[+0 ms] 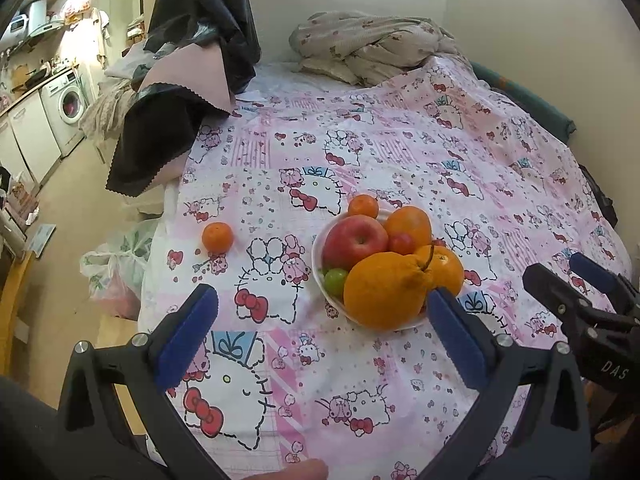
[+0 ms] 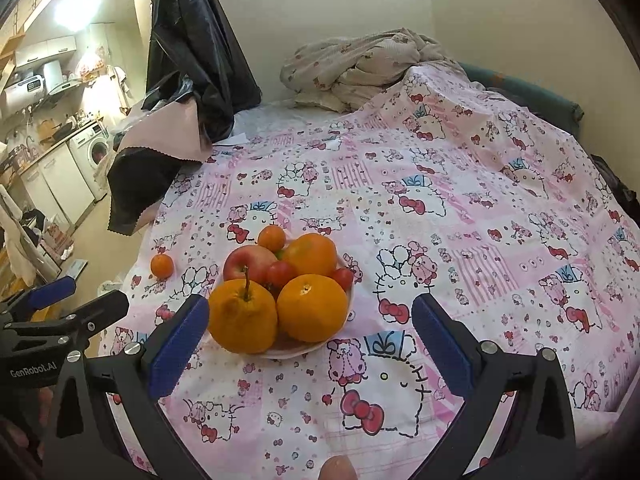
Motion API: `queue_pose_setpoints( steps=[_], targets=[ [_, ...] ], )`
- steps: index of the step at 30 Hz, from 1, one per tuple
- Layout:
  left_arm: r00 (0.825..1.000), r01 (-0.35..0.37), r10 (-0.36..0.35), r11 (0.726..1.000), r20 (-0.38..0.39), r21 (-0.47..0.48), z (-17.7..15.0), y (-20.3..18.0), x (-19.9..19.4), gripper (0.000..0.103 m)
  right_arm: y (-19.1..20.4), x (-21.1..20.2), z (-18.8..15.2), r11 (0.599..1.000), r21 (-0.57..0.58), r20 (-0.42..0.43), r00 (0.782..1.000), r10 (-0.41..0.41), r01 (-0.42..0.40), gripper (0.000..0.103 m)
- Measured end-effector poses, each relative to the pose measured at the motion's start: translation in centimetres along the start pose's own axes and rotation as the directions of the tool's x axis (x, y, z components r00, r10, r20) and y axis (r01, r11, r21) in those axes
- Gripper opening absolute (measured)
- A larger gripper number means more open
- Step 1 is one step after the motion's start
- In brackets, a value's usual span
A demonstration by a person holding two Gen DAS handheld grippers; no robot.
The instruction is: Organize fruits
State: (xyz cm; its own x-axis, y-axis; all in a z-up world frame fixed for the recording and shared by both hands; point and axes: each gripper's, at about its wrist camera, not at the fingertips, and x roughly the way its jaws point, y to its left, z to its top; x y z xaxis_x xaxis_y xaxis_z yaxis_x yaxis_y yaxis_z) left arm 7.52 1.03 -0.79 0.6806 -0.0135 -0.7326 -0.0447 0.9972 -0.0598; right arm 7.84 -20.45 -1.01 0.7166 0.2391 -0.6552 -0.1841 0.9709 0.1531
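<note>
Fruit bowl (image 2: 316, 350) sits mid-sheet (image 2: 460, 184), piled full. 1 tangerine (image 1: 217, 237) lies loose at the bowl's 9 o'clock, well apart. Left gripper (image 1: 324, 340) and right gripper (image 2: 310, 340) both gape wide, empty.

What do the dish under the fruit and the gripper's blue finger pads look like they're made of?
The dish looks like glazed ceramic or smooth plastic: plain white, with a thin, slightly shiny rim; I cannot tell which. The blue finger pads look like soft rubber or foam: matte, with a fine ribbed texture, mounted on black, hard-looking plastic arms.

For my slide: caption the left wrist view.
Open left claw facing white bowl of fruit; small orange mandarin lies apart.
</note>
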Motion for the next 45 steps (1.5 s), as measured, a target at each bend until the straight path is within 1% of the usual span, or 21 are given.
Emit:
queue_pose_setpoints(
  steps=[9, 45],
  targets=[
    [1.0, -0.001, 0.001, 1.0, 0.0, -0.002, -0.06, -0.01, -0.01, 0.103, 0.25, 0.03, -0.01, 1.0, -0.013, -0.002, 1.0, 0.002, -0.003, 0.103],
    [1.0, 0.001, -0.001, 1.0, -0.001, -0.018, -0.03, -0.08, -0.16, 0.103, -0.13, 0.22, -0.18, 1.0, -0.005, -0.002, 1.0, -0.002, 0.002, 0.103]
  ],
)
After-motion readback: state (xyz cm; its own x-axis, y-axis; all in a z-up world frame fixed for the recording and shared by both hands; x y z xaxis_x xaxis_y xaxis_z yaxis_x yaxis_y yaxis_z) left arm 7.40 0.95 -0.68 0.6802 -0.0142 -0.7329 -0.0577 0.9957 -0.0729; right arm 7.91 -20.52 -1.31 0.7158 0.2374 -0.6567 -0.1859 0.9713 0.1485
